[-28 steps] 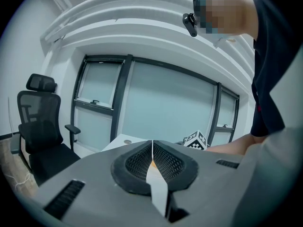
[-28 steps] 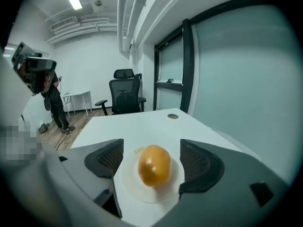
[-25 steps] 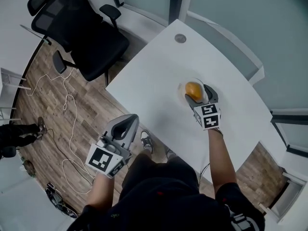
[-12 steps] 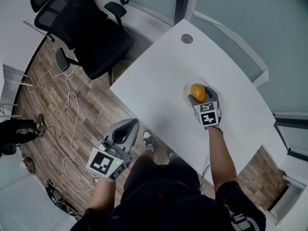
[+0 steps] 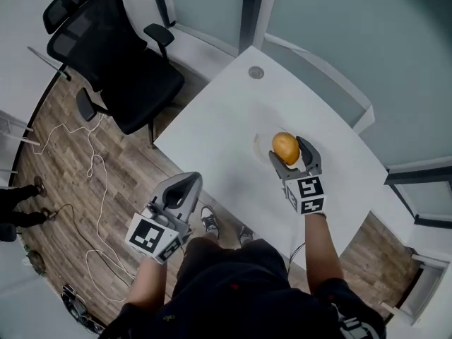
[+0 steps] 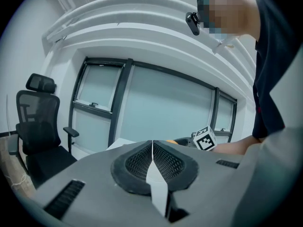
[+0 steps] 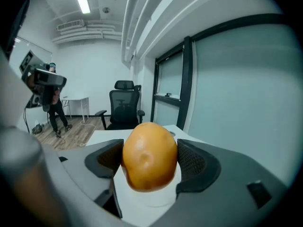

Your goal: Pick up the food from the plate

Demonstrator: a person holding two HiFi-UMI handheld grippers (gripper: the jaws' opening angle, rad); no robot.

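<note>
A round orange-yellow piece of food [image 5: 285,147] is held between the fingers of my right gripper [image 5: 289,148], which is shut on it. It hangs a little above the white table [image 5: 226,140]. The white plate [image 5: 260,145] shows faintly just left of the food. In the right gripper view the food [image 7: 149,155] fills the gap of the right gripper [image 7: 150,161], with the plate [image 7: 154,201] pale beneath it. My left gripper [image 5: 186,183] is shut and holds nothing, off the table's near edge over the floor. In the left gripper view its pads [image 6: 152,151] meet.
A black office chair [image 5: 106,55] stands left of the table on wood floor, with a white cable [image 5: 92,164] trailing there. A round grommet [image 5: 256,72] sits at the table's far end. Glass walls border the far and right sides. A person [image 7: 56,109] stands far back.
My right gripper has risen with the food, which is now off the plate and slightly to its right. The left gripper has hardly moved.
</note>
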